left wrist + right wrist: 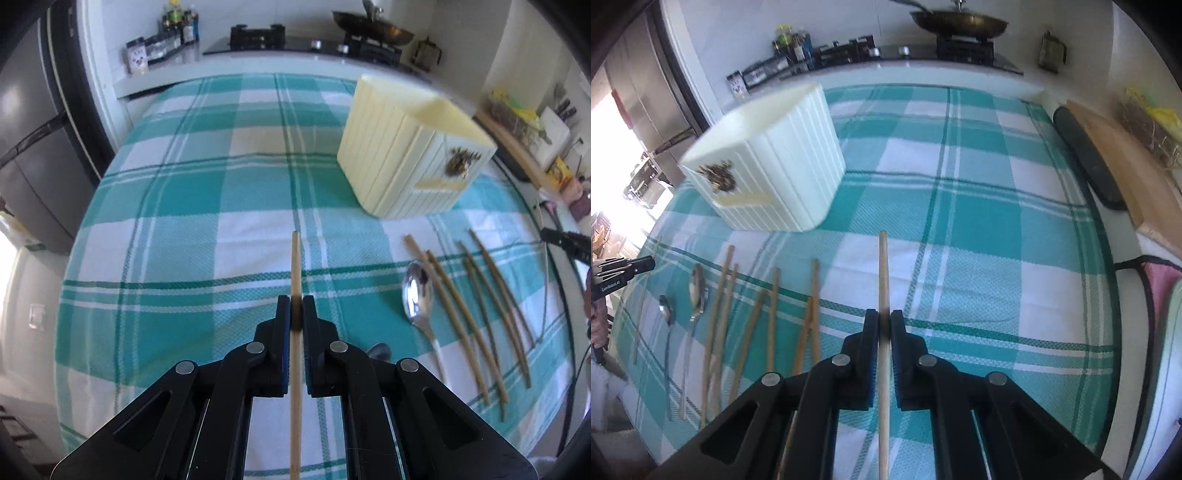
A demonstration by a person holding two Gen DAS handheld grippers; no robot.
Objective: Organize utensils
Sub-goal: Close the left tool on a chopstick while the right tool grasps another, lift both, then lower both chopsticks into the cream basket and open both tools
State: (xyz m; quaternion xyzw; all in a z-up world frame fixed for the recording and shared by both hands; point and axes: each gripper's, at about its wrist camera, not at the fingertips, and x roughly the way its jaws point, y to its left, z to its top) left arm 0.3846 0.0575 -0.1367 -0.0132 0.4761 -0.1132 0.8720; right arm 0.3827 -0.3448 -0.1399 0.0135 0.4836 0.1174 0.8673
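My left gripper (296, 301) is shut on a wooden chopstick (295, 266) that points forward above the checked cloth. My right gripper (884, 314) is shut on another wooden chopstick (883, 273), also held above the cloth. A cream ribbed utensil holder (410, 155) stands ahead and to the right of the left gripper; it shows at the upper left in the right wrist view (775, 162). Several chopsticks (480, 306) and a metal spoon (417, 291) lie on the cloth in front of the holder. The right wrist view shows the chopsticks (746, 325) and two spoons (696, 291).
A teal and white checked cloth (192, 206) covers the table. A stove with a wok (373, 27) and spice jars (162, 44) stand on the counter behind. A wooden board (1126, 166) and a dark pad (1089, 158) lie at the table's right edge.
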